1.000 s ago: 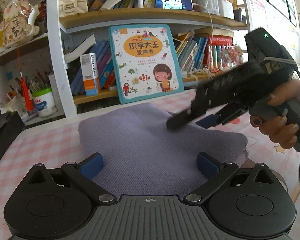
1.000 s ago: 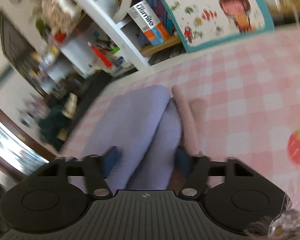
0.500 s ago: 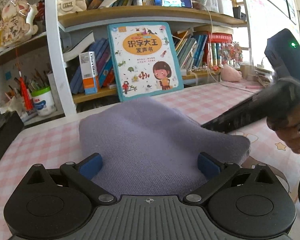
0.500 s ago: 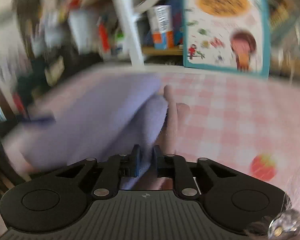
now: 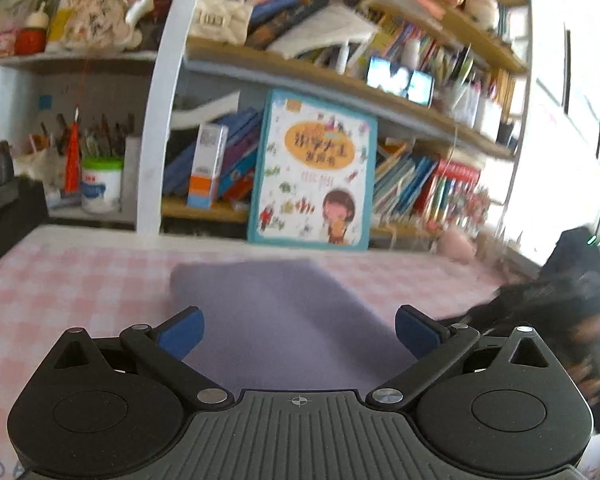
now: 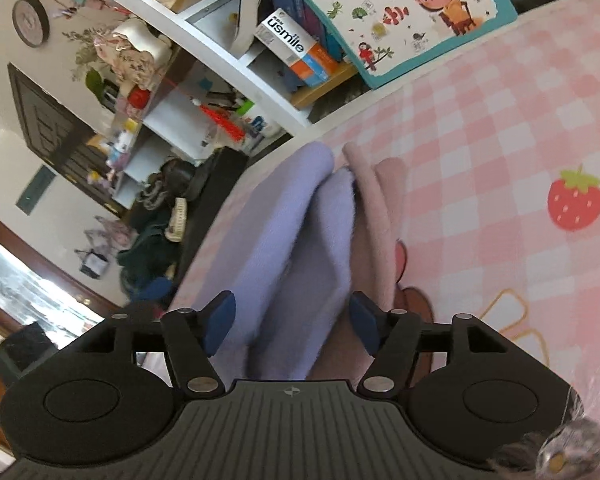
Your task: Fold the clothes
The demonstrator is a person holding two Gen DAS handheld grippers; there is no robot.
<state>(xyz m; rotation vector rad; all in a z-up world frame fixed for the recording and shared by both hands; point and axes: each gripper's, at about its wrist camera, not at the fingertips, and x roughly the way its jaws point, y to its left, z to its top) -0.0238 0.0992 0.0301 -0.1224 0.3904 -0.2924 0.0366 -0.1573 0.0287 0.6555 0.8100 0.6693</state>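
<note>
A folded lavender knit garment [image 5: 276, 312] lies flat on the pink checked tablecloth [image 5: 60, 280]. My left gripper [image 5: 298, 330] stands open just above its near edge, blue pads on either side of the cloth. In the right wrist view the same lavender garment [image 6: 284, 232] shows its folded layers, lying on a pale pink garment [image 6: 374, 216]. My right gripper [image 6: 292, 320] is open with the fold's end between its fingers. At the right edge of the left view, the right gripper's black body [image 5: 572, 288] is blurred, with a hand holding it.
A bookshelf [image 5: 284, 68] full of books stands behind the table. A large teal picture book [image 5: 312, 172] leans against it, beside a white and orange box [image 5: 206, 168]. The cloth carries a strawberry print [image 6: 576, 200]. Dark clutter [image 6: 160, 216] lies beyond the table's left edge.
My right gripper went from shut on the lavender fold to open. The left gripper pulled back and tilted up. The garment went from a raised hump to lying flat.
</note>
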